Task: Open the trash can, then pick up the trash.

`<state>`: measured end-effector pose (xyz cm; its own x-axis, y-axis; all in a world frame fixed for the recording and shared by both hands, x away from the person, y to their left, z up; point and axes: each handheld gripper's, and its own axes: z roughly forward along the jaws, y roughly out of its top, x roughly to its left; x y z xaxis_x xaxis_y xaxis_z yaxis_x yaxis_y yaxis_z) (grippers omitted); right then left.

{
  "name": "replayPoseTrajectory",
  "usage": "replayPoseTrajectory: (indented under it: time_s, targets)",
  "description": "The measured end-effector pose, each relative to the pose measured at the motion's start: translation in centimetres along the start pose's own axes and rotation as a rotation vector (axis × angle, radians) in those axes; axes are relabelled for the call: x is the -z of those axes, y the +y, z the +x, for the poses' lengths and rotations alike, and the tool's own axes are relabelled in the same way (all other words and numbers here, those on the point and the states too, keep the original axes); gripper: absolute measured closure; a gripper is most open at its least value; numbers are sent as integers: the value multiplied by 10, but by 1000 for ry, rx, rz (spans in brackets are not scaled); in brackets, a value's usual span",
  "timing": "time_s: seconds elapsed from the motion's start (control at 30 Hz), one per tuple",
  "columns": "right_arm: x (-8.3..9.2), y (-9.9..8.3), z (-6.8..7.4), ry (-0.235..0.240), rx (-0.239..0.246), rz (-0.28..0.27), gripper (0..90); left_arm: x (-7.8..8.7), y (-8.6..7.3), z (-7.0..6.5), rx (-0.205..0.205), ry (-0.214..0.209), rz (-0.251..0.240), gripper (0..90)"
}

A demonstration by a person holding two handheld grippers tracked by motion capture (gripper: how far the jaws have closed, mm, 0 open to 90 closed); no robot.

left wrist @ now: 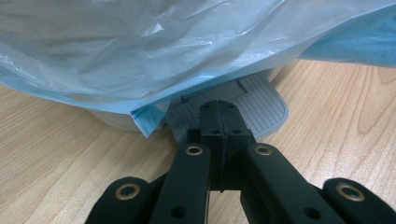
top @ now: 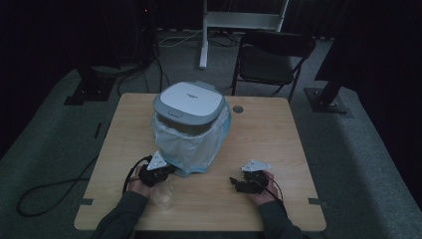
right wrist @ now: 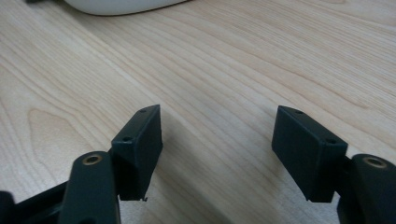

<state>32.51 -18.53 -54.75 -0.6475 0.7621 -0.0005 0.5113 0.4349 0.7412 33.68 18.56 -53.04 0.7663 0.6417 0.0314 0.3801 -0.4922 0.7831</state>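
On the wooden table (top: 268,129), a lidded bin (top: 188,102) lined with a plastic bag (left wrist: 140,51) is seen. Just before its grey pedal (left wrist: 261,109), the left gripper (left wrist: 219,112) is held with jaws pressed together, empty. Well apart, the right gripper (right wrist: 217,128) is spread wide over bare wood.

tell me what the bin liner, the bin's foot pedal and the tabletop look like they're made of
Bin liner: thin plastic film, translucent with a blue tint; it crinkles and shines.
Foot pedal: probably moulded plastic, matte grey, with ribbed grooves across its top.
Tabletop: light wood grain, smooth satin finish; whether solid wood or laminate can't be told.
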Motion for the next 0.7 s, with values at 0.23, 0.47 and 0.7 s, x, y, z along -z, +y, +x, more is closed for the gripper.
replayPoseTrajectory:
  time_s: [0.23,0.47,0.7]
  targets:
    - [-1,2,5,20,18,9,338,0,0,0,3,-2,0,900]
    - [3,10,23,88,42,-11,451,0,0,0,2,0,0,900]
    - [4,28,47,270,8,-48,551,0,0,0,-2,2,3,900]
